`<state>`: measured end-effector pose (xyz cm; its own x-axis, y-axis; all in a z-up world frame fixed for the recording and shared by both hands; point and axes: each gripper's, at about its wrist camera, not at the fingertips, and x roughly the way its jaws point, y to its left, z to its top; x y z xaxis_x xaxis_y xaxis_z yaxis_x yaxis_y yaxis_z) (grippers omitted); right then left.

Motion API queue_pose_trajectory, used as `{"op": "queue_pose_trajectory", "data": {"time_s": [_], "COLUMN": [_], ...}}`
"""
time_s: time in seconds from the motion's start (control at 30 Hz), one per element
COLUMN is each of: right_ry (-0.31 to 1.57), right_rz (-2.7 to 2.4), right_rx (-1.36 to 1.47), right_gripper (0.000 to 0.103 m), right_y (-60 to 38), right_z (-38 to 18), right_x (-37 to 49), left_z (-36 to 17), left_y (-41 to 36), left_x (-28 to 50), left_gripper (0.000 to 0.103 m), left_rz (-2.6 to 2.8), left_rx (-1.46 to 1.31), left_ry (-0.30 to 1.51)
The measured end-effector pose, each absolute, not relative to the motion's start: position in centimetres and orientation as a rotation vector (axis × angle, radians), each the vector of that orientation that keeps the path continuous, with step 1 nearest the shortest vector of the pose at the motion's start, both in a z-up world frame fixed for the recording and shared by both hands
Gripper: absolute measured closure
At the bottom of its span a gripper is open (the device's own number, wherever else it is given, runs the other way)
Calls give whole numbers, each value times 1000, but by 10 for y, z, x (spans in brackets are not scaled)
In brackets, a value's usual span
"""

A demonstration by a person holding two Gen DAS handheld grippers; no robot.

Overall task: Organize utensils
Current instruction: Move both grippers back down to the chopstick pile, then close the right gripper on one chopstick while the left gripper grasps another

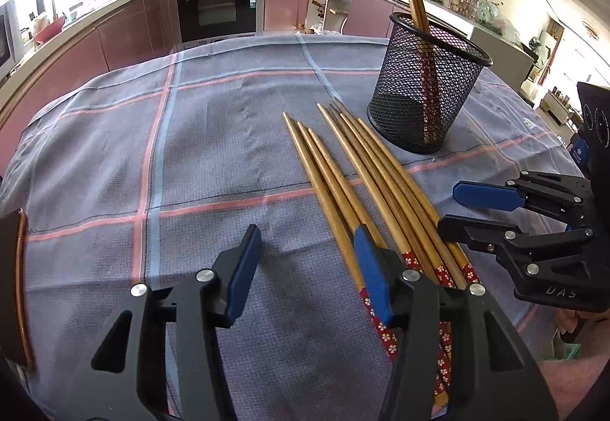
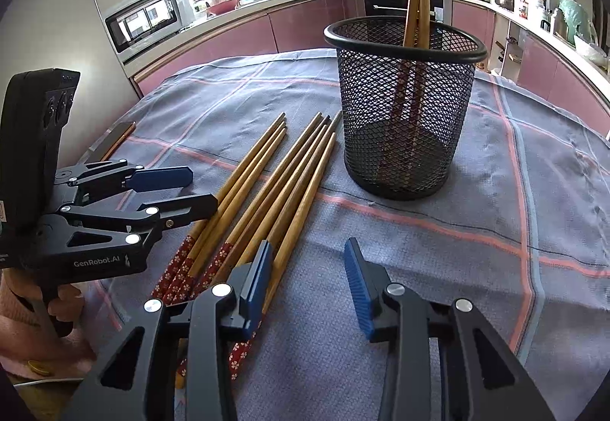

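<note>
With both claws, left claw [image 1: 309, 264] and right claw [image 2: 309, 268], open and empty, I straddle one chopstick [image 2: 293, 215]. Pinch near its patterned end, then lift toward the mesh cup [image 2: 404, 116].

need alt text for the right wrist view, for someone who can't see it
Loose wooden chopsticks lie on a plaid tablecloth beside a black mesh cup holding two more. The open right gripper hovers at their patterned ends, the open left gripper alongside.

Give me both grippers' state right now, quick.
Left gripper: open, holding nothing; its right finger lies over the chopsticks on the cloth.
Right gripper: open, holding nothing, beside the chopsticks.
</note>
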<state>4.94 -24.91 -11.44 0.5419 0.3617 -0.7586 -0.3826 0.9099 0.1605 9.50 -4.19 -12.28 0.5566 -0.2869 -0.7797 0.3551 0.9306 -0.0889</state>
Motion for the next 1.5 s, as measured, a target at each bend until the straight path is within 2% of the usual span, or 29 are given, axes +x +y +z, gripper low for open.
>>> {"op": "queue_pose_trajectory", "data": {"time_s": [0.1, 0.6, 0.77, 0.9, 1.0, 1.5], "right_ry": [896, 901, 910, 913, 907, 907], "right_rz": [436, 394, 396, 397, 402, 493], "right_rx": [-39, -78, -22, 27, 43, 5], "right_gripper": [67, 80, 94, 95, 96, 97], "right_y": [-250, -234, -239, -246, -249, -242], "right_z": [-115, -115, -115, -115, -114, -109], "right_x": [48, 63, 66, 67, 65, 56], "left_z": [-124, -124, -124, -124, -123, -120], "left_y": [-44, -51, -52, -49, -44, -48], "left_x": [93, 112, 116, 116, 115, 92], "left_gripper": [58, 61, 77, 91, 95, 95], "left_rz": [-362, -345, -338, -337, -334, -449], "left_rx": [114, 129, 123, 87, 59, 40], "left_ry": [901, 906, 905, 911, 911, 917]}}
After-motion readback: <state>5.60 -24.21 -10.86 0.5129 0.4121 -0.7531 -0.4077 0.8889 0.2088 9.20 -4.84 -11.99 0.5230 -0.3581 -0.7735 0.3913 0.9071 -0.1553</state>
